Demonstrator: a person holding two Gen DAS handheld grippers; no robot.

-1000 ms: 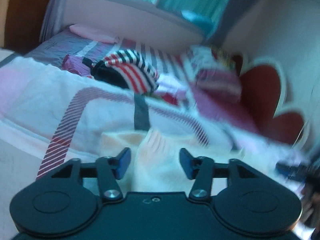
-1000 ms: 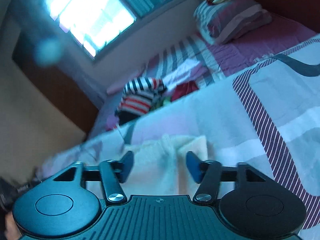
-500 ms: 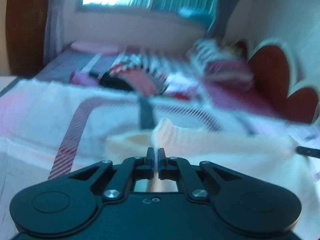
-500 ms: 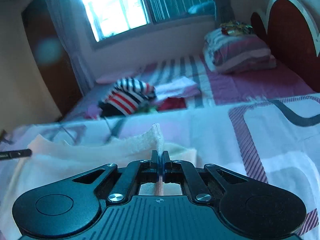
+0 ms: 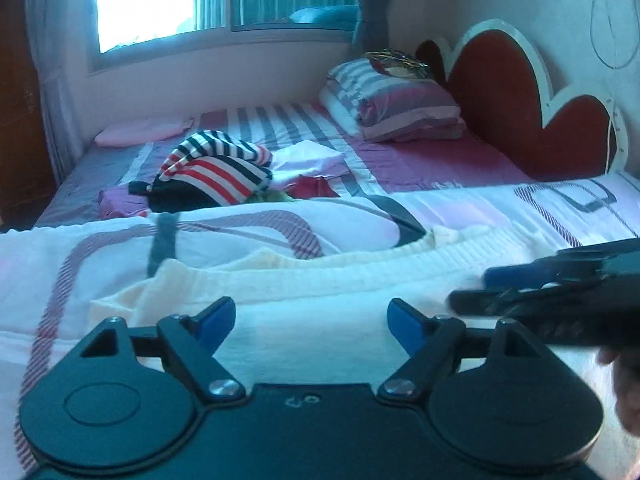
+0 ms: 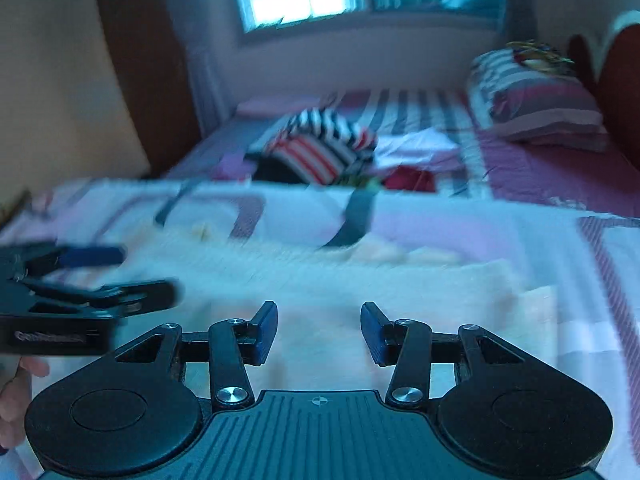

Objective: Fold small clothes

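Observation:
A cream knit garment lies spread flat on the white patterned bedcover; it also shows in the right wrist view. My left gripper is open and empty just above the garment's near part. My right gripper is open and empty over the same garment. The right gripper shows at the right edge of the left wrist view, and the left gripper at the left edge of the right wrist view, both open. The right wrist view is blurred.
A pile of clothes with a red, white and black striped piece lies farther back on the bed. A striped pillow sits by the red headboard. A window is on the back wall.
Both grippers were shut on the cream garment's edges half a second ago and have let go. The garment now lies flat, and both grippers have opened and drawn back a little.

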